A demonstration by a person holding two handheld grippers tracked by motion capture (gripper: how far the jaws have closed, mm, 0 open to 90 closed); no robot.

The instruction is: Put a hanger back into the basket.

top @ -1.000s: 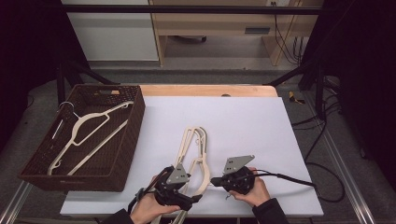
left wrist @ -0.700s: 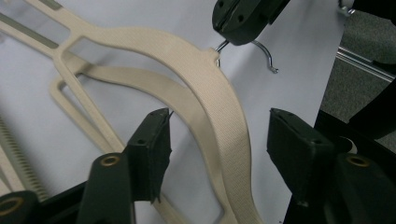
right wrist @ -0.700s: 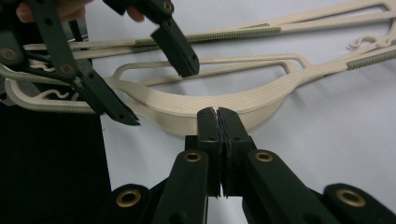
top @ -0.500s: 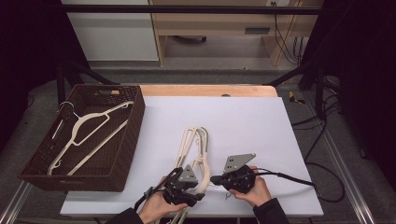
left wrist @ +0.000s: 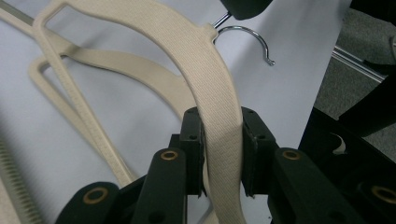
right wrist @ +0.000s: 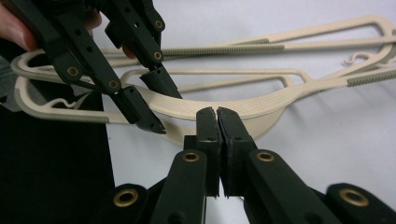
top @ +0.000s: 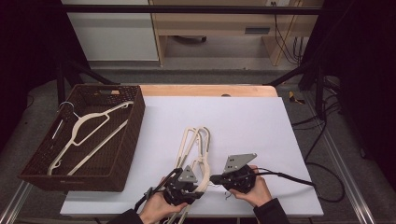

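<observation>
Ribbed cream plastic hanger [left wrist: 212,88] curves between closing pads [left wrist: 196,140].

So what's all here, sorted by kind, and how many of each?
Hangers on table: 2, overlapping, as far as I can tell
Hanger in basket: 1
Basket: 1
Grippers: 2, the left gripper and the right gripper
Total: 6
</observation>
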